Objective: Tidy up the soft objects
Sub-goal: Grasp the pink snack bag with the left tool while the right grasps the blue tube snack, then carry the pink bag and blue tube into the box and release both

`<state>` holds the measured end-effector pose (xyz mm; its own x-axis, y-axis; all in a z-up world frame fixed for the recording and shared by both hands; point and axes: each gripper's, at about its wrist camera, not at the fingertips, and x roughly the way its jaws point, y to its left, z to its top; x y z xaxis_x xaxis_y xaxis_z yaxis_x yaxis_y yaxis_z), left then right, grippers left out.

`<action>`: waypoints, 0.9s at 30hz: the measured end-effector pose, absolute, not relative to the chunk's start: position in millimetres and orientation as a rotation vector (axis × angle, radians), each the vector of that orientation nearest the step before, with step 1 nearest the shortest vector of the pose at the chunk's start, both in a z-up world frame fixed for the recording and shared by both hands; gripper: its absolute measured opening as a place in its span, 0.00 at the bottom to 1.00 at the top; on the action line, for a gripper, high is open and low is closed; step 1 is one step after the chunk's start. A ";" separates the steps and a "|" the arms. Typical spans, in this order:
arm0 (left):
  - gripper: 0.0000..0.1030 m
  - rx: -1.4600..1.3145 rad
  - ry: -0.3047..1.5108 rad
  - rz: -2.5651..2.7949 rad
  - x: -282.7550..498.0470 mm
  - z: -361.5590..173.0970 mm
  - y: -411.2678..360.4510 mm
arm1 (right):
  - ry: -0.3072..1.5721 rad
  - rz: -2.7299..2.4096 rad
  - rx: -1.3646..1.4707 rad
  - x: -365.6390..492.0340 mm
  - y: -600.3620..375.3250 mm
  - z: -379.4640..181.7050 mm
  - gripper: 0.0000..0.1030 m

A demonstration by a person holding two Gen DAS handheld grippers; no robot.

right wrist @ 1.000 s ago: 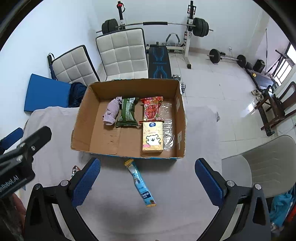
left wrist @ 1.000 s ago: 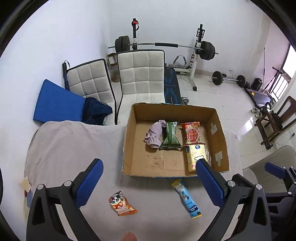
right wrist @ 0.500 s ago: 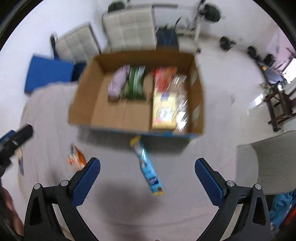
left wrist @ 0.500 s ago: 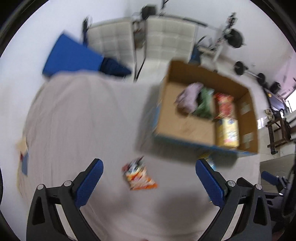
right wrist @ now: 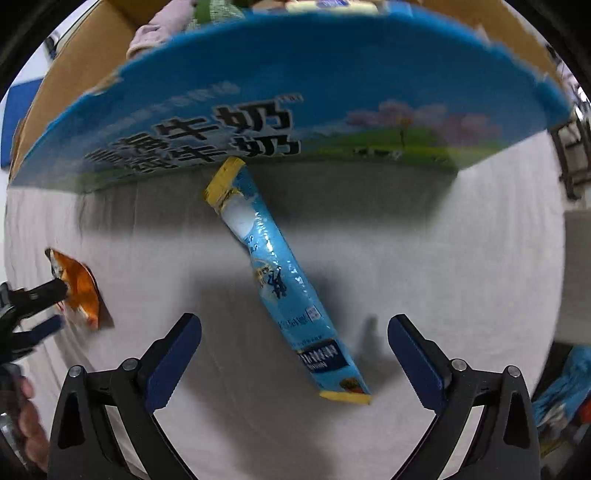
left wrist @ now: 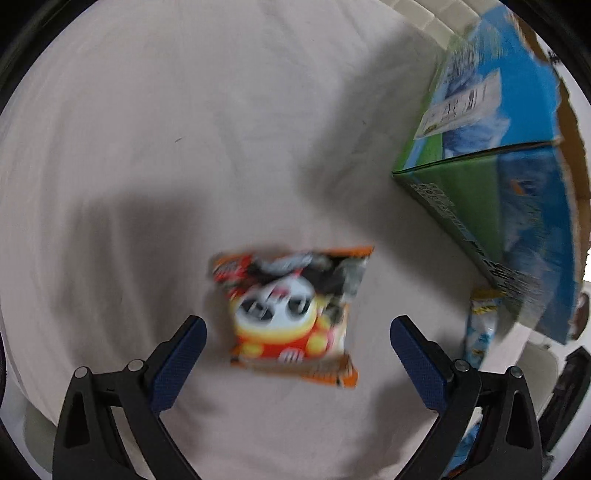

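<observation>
An orange snack packet with a panda face (left wrist: pixel 291 314) lies flat on the grey cloth. My left gripper (left wrist: pixel 298 328) is open low over it, one finger on each side. A long light-blue packet with yellow ends (right wrist: pixel 280 277) lies at a slant in front of the box. My right gripper (right wrist: pixel 294 326) is open low over its near half, fingers on both sides. The orange packet also shows in the right wrist view (right wrist: pixel 79 288), with the left gripper beside it.
The cardboard box with blue and green printed walls (right wrist: pixel 295 110) stands just behind the blue packet; in the left wrist view it (left wrist: pixel 517 192) is at the right. A pink cloth (right wrist: pixel 159 31) and other packets peek over its rim. Grey cloth (left wrist: pixel 147 147) covers the table.
Both grippers have dropped from high above the table to just over the cloth, the left onto the orange packet, the right onto the blue packet. Both stayed open.
</observation>
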<state>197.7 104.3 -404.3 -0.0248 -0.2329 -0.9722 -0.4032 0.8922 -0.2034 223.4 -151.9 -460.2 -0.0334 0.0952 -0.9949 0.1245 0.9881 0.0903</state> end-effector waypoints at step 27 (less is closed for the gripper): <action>0.43 -0.060 1.647 0.040 131.8 -408.8 -55.3 | 1.717 -0.009 0.219 188.9 -159.3 -488.7 0.53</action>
<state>131.8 -55.3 -408.8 -0.0766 -0.0151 -0.9969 -0.0630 0.9980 -0.0102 188.9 -159.3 -488.7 -0.1408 0.1406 -0.9800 0.1506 0.9814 0.1192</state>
